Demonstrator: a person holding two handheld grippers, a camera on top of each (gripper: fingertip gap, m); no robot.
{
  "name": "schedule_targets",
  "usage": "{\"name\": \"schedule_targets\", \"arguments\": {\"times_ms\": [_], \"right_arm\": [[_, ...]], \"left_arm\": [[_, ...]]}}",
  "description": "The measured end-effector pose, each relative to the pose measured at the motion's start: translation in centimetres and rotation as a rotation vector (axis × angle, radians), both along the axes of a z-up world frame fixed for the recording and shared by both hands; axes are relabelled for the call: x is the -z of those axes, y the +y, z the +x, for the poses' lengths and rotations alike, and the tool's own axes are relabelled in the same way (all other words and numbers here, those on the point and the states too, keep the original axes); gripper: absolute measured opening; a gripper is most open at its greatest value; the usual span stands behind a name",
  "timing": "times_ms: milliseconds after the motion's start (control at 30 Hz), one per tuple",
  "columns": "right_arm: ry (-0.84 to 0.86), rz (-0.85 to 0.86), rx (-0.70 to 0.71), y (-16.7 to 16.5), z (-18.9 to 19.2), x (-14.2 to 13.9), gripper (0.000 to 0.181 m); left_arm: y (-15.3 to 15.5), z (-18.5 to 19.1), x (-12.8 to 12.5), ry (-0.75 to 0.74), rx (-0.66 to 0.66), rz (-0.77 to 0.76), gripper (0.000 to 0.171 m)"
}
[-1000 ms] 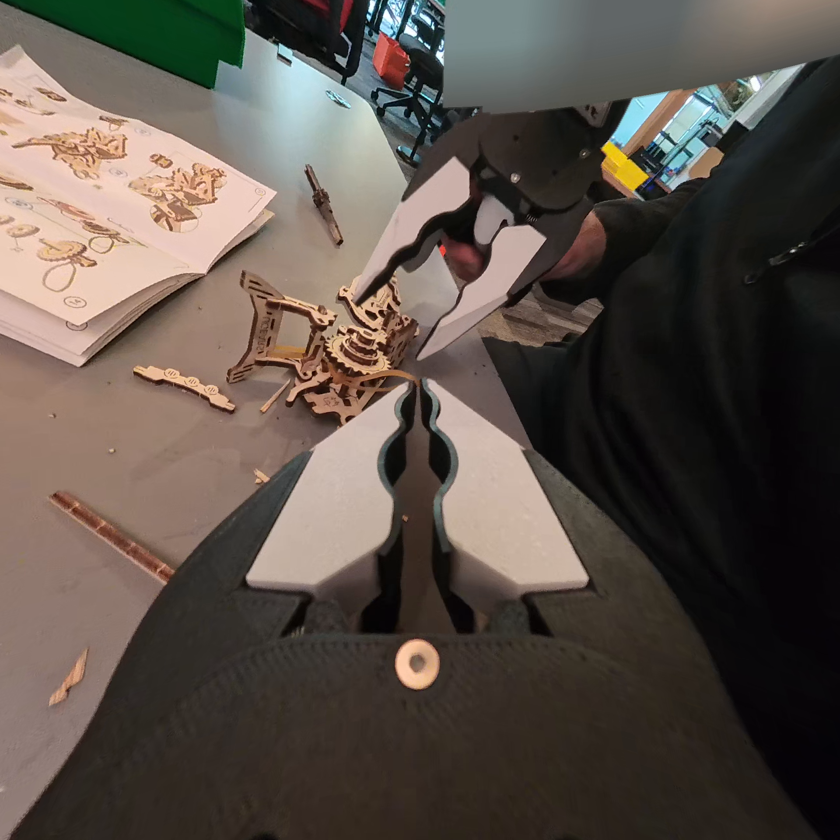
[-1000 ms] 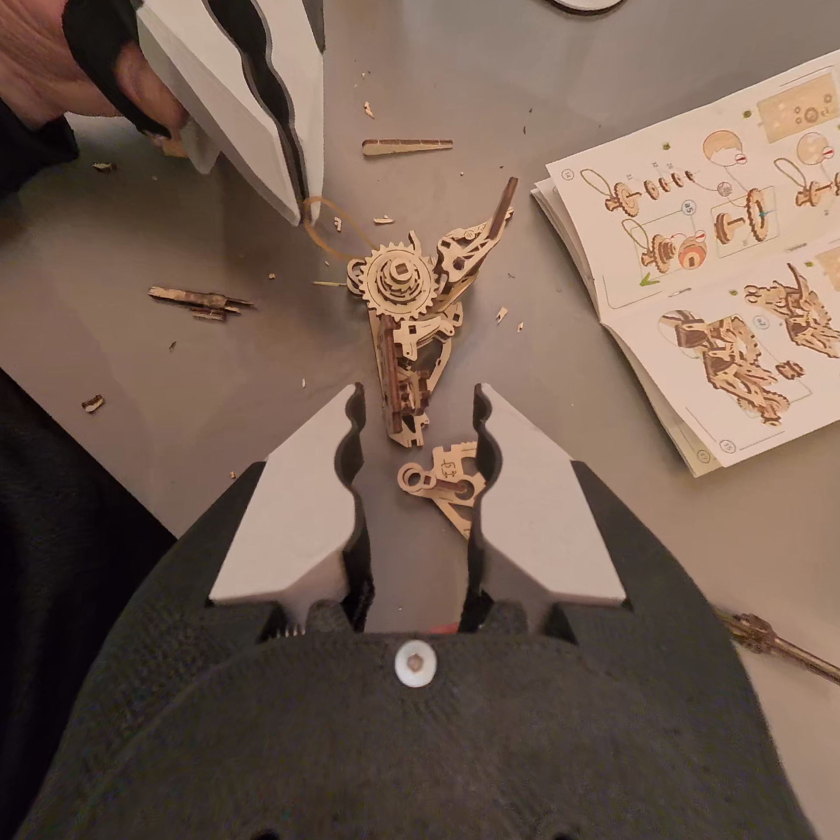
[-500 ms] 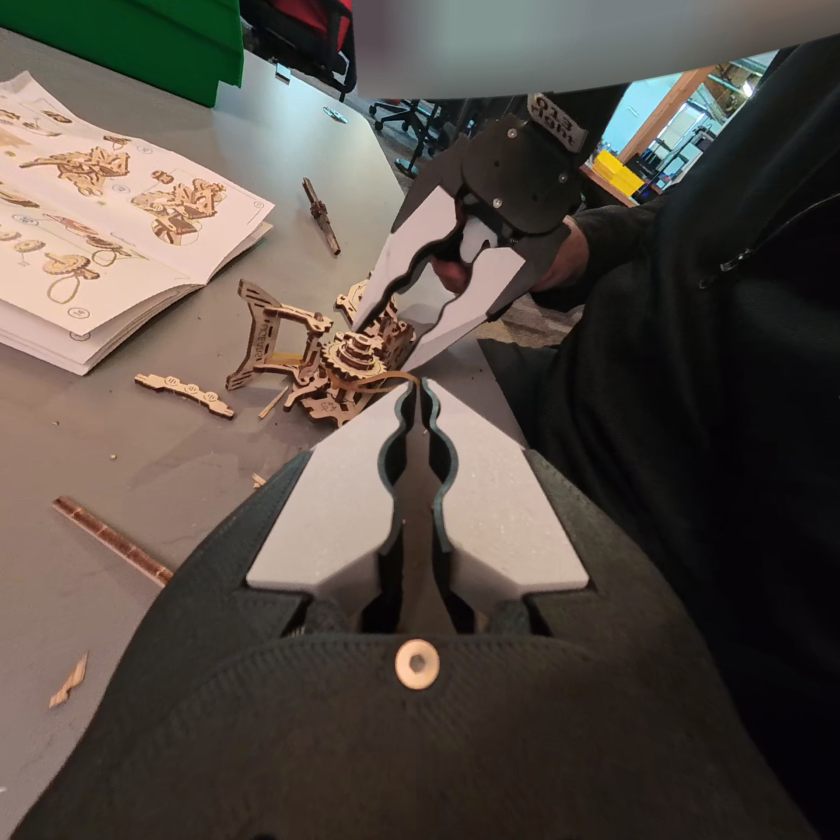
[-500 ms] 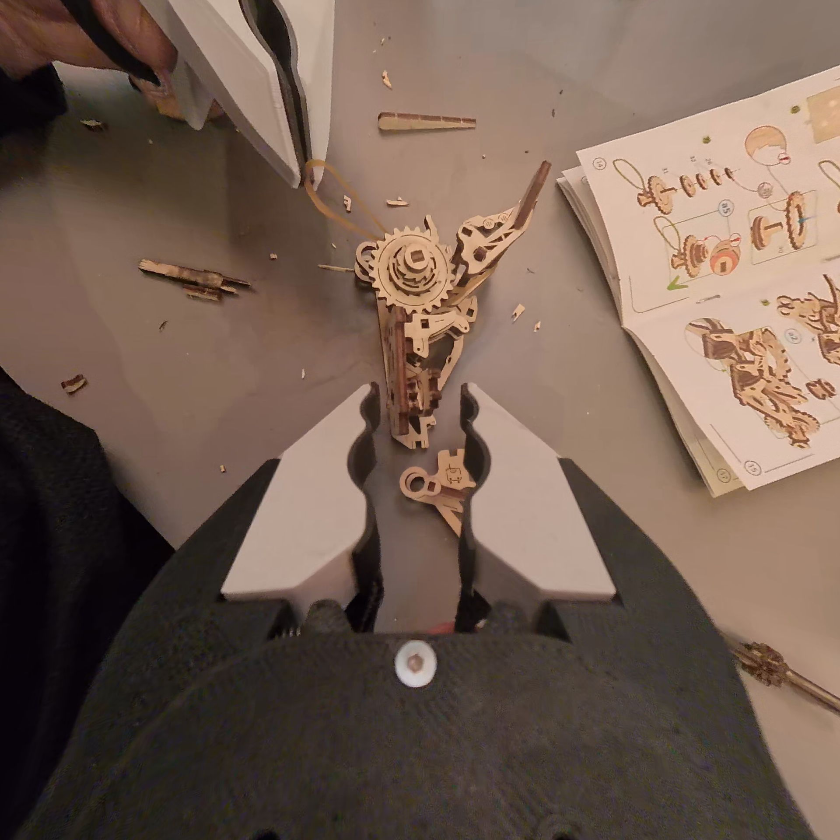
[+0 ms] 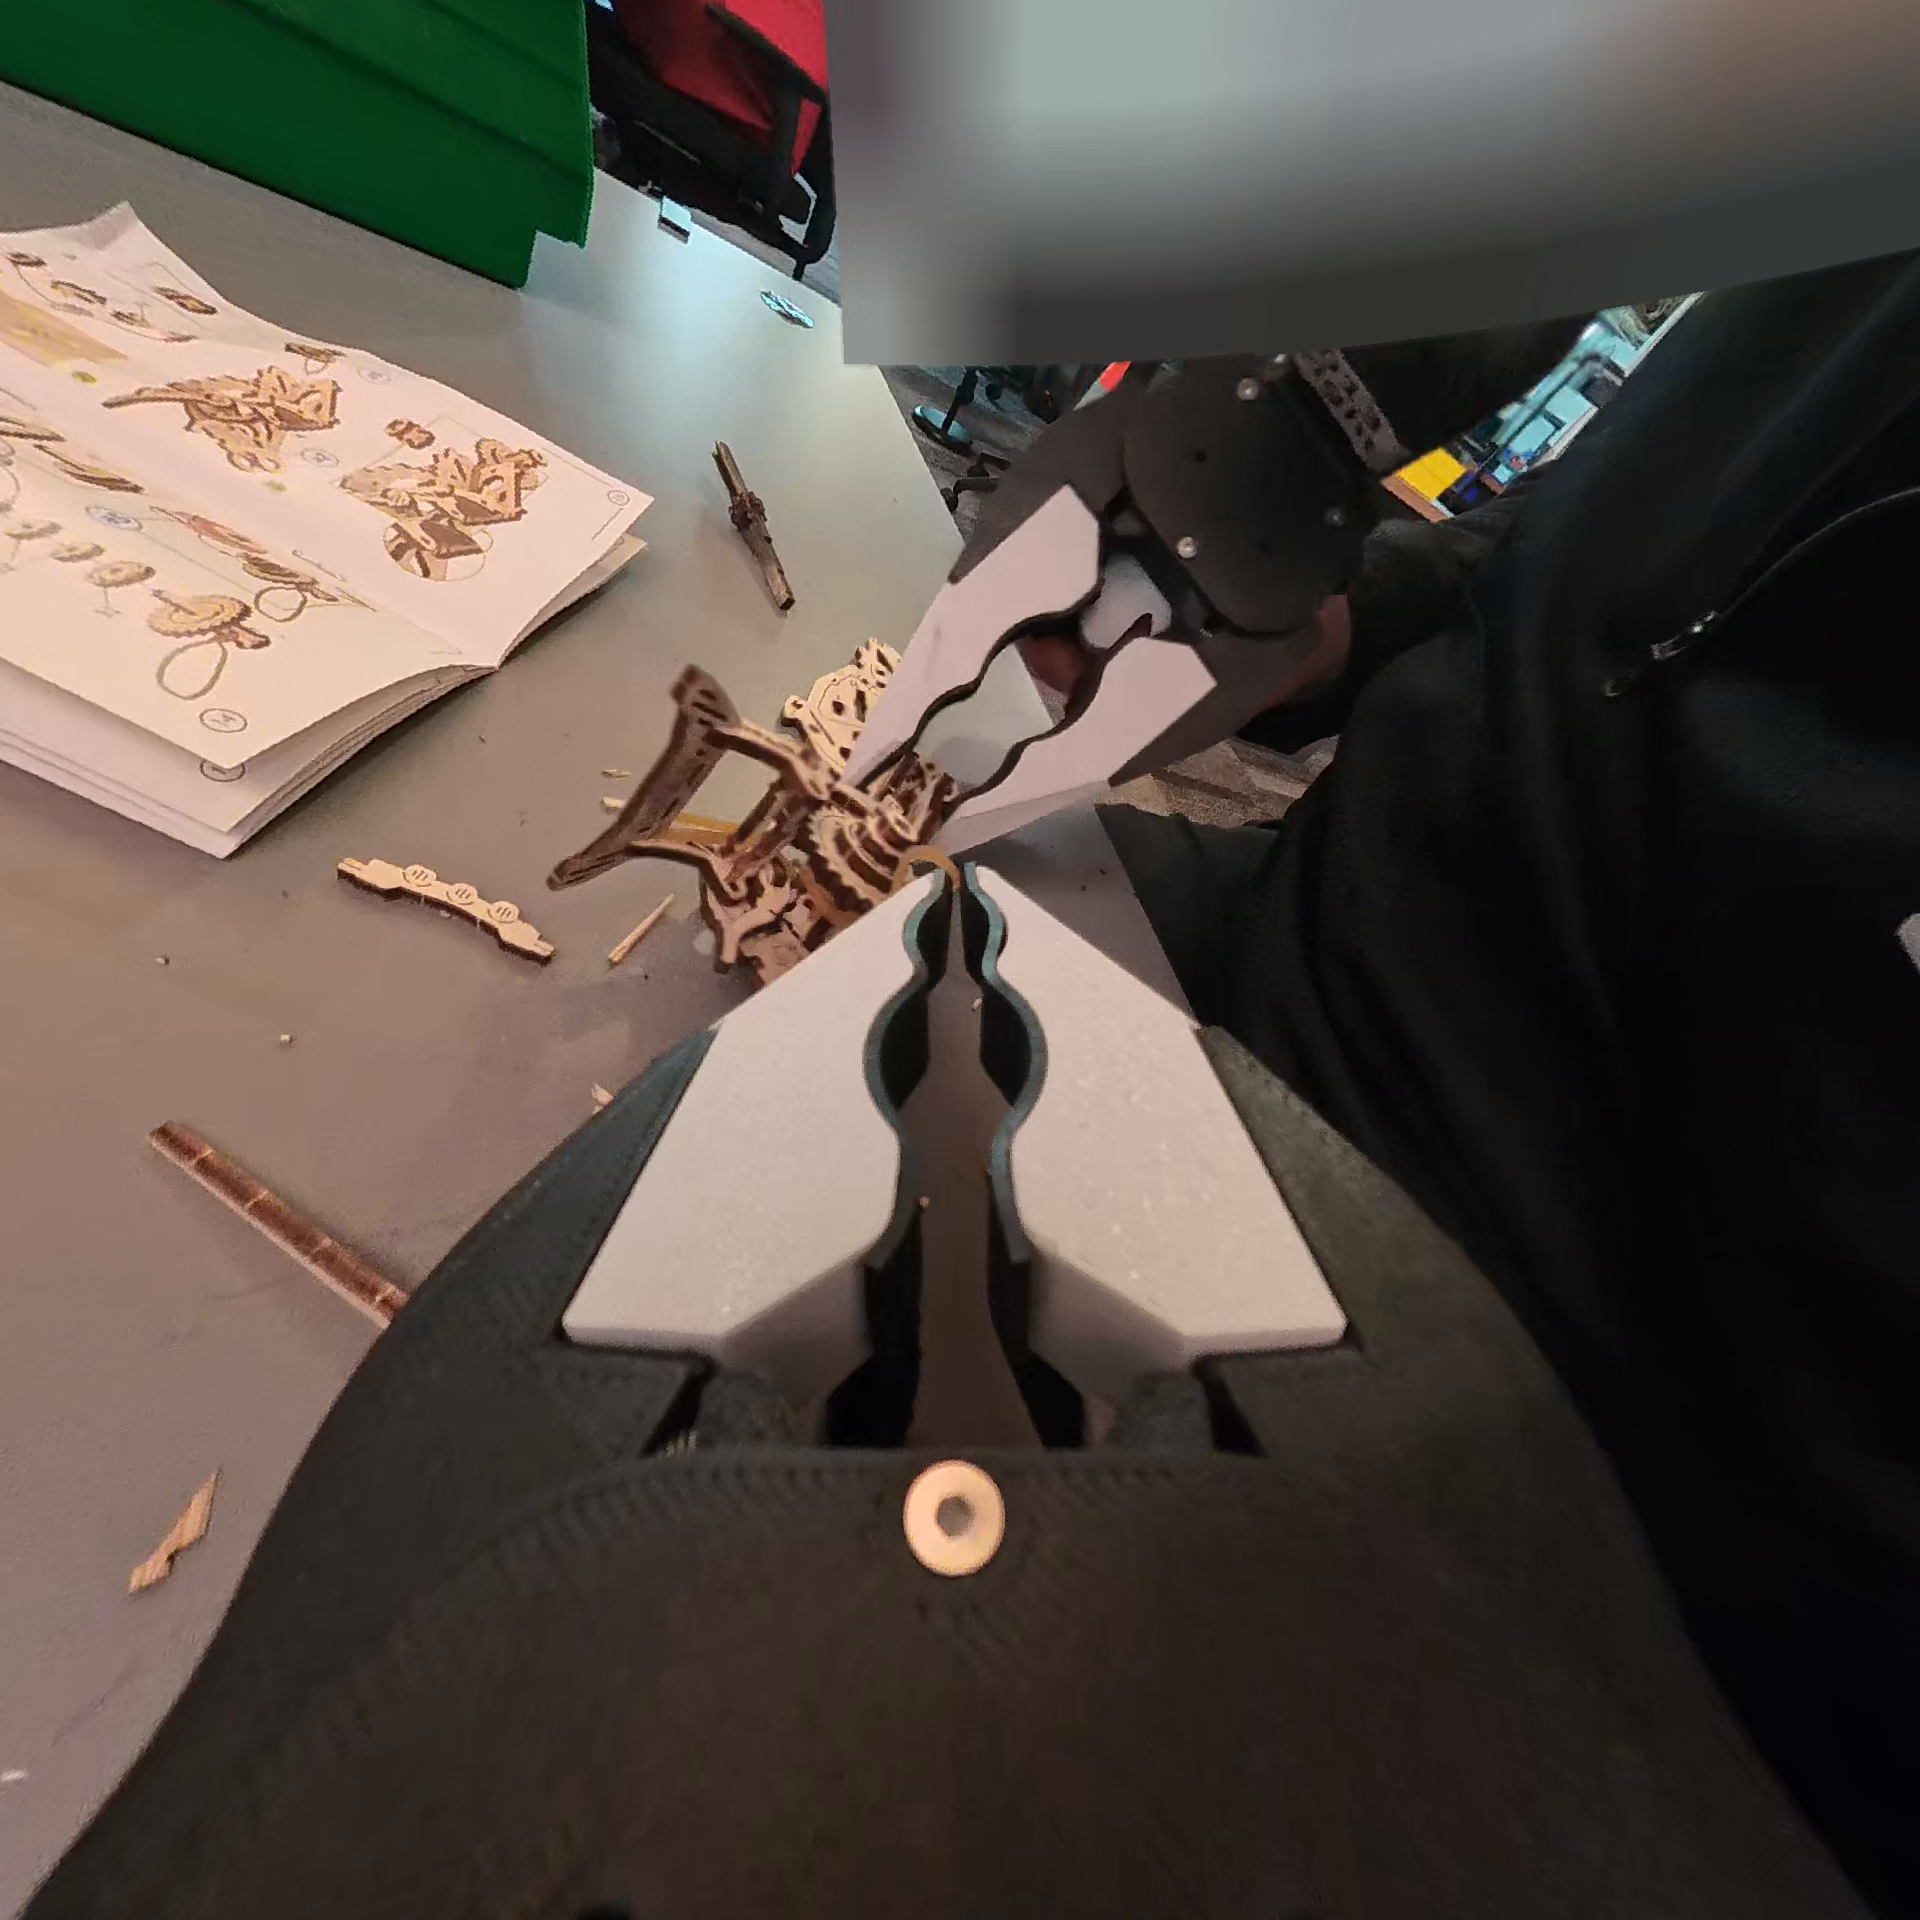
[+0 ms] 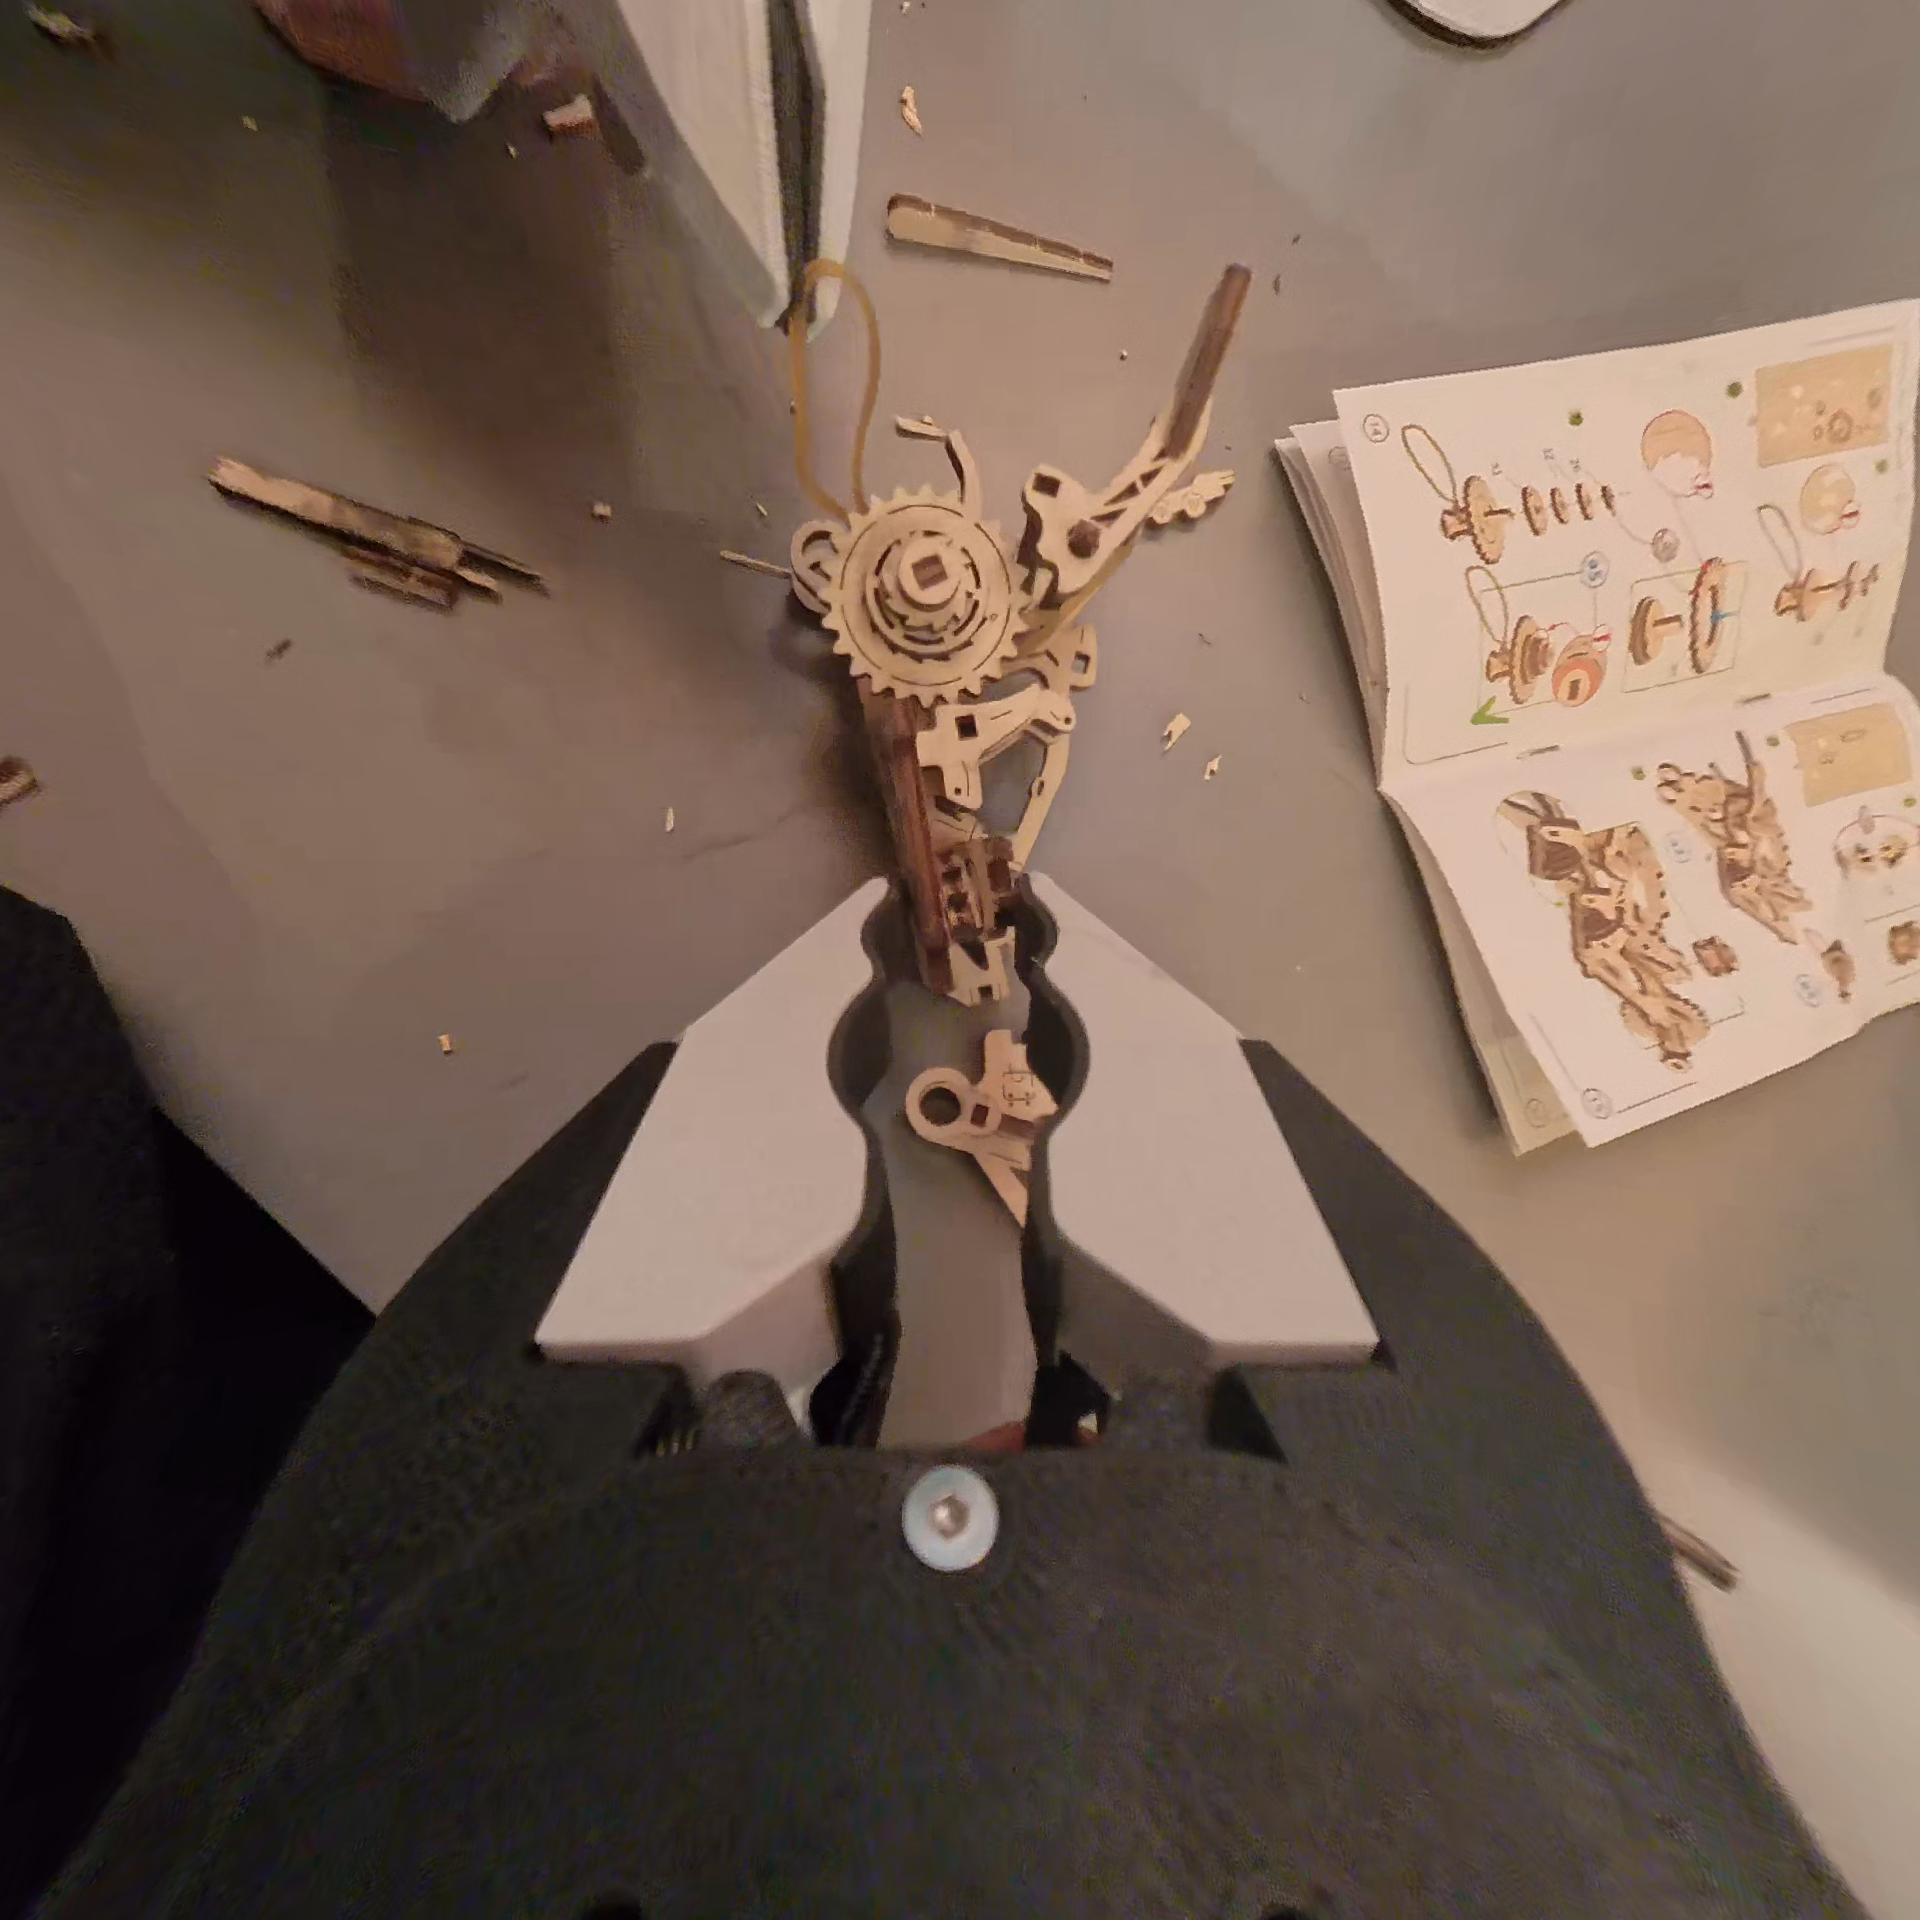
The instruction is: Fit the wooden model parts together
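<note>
While the model (image 6: 935, 727) lies lengthwise straight ahead, the right tongs (image 6: 956, 914) clamp its near end; the left tongs (image 5: 954, 883) pinch its band (image 6: 831, 384) beyond.

A grey table (image 5: 312, 1091) stands before green bins (image 5: 312, 114), office chairs (image 5: 727, 114) and bright windows (image 5: 1558, 395).

Open booklet (image 6: 1621, 717) on the desk (image 6: 416, 831), pages with printed diagrams and small circled step numbers too small to read, tiny engraved marks on a loose wooden part (image 6: 987, 1112), illegible, nothing else lettered
</note>
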State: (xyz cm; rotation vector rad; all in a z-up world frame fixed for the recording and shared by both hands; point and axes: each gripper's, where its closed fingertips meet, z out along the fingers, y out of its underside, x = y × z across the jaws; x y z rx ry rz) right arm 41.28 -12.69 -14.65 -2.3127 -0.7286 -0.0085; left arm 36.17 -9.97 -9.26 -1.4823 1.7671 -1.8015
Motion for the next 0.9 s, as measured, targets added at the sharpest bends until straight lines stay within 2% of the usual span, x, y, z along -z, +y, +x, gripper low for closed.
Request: {"name": "schedule_targets", "arguments": {"times_ms": [300,767,900], "right_arm": [[-0.147,0.052,-0.039,0.2,-0.1,-0.3,0.016],[-0.185,0.025,-0.030,0.2,-0.1,0.0,0.015],[-0.181,0.014,-0.023,0.2,-0.1,0.0,0.015]], "left_arm": [[0.6,0.3,-0.1,-0.007,-0.041,0.007,0.000],[1.9,0.7,-1.5,-0.053,-0.130,0.021,0.000],[1.8,0.4,-0.7,-0.002,-0.124,0.067,0.000]]}}
